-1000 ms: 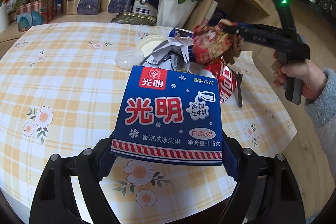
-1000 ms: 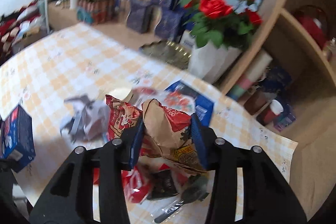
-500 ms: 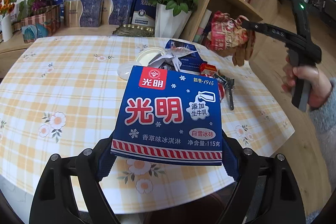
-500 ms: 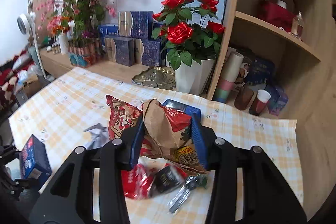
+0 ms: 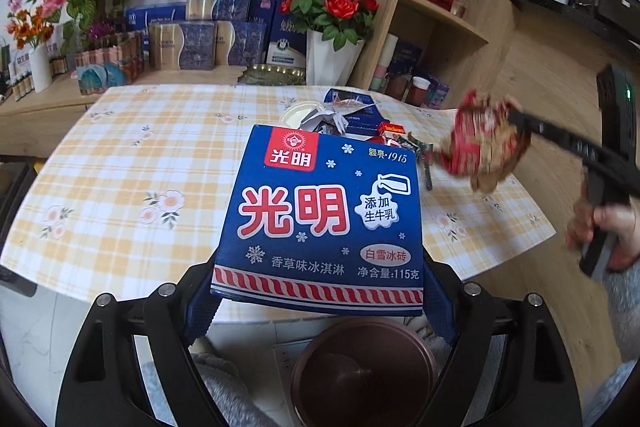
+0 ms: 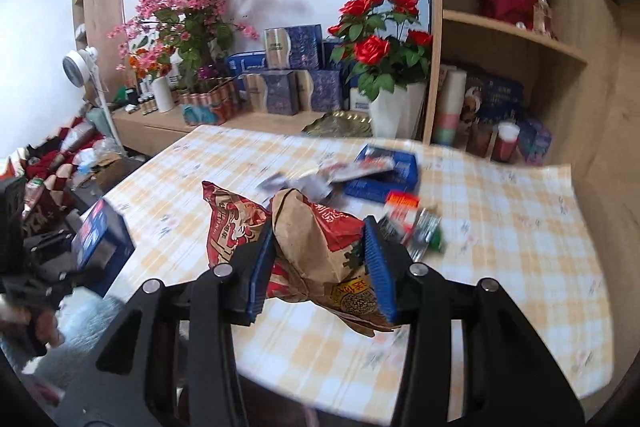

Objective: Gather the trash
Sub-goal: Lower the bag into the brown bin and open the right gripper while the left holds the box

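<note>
My left gripper point(image 5: 320, 291) is shut on a blue ice-cream carton point(image 5: 320, 211) and holds it in the air past the table's near edge, above a brown bin point(image 5: 362, 367) on the floor. My right gripper point(image 6: 320, 263) is shut on a crumpled red-and-brown snack bag point(image 6: 316, 247); in the left wrist view that snack bag point(image 5: 486, 151) hangs over the table's right side. More trash point(image 5: 360, 125) lies in a heap on the checked tablecloth point(image 5: 140, 163): crumpled paper, a flat blue box point(image 6: 384, 171) and small red and green wrappers point(image 6: 416, 223).
A white vase of red roses point(image 5: 334, 39), stacked gift boxes point(image 5: 208, 39) and pink flowers stand behind the table. A wooden shelf unit point(image 6: 512, 39) with cups is at the right. A person's hand point(image 5: 608, 227) grips the right tool. Grey sleeves show near the bin.
Both grippers have drawn back from the trash heap with their loads. The left one now shows the table's near edge and the brown bin below; the right gripper has rolled and swung lower right.
</note>
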Motion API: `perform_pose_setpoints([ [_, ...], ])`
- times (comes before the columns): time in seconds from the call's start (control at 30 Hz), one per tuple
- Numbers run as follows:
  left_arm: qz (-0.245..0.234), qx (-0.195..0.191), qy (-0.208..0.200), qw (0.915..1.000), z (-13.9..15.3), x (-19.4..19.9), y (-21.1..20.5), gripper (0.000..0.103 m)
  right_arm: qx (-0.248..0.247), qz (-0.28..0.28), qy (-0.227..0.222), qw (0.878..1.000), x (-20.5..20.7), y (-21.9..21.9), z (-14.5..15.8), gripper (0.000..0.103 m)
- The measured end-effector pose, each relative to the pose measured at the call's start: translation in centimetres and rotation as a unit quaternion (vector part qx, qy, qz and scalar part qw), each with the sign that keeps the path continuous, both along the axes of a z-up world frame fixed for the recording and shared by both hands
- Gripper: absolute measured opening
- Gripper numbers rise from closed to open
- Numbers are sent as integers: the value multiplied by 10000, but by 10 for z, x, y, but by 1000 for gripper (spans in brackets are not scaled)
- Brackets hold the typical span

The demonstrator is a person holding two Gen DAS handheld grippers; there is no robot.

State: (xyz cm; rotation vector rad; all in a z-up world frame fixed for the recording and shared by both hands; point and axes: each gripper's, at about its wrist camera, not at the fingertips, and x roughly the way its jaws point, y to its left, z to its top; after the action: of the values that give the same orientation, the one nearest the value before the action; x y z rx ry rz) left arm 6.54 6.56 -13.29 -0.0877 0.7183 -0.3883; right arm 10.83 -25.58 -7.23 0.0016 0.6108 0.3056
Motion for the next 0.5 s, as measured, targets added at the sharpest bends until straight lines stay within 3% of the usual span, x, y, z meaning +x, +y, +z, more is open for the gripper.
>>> perform_pose_setpoints([
  [0.3,-28,10,-105,9999,-3,-40,0,82,368,217,906,9950,-86,35,-75,45],
  [0.5,-97,26,-164,9998,-19,-48,-9,82,588,337,1833,9807,-111,55,-138,45],
])
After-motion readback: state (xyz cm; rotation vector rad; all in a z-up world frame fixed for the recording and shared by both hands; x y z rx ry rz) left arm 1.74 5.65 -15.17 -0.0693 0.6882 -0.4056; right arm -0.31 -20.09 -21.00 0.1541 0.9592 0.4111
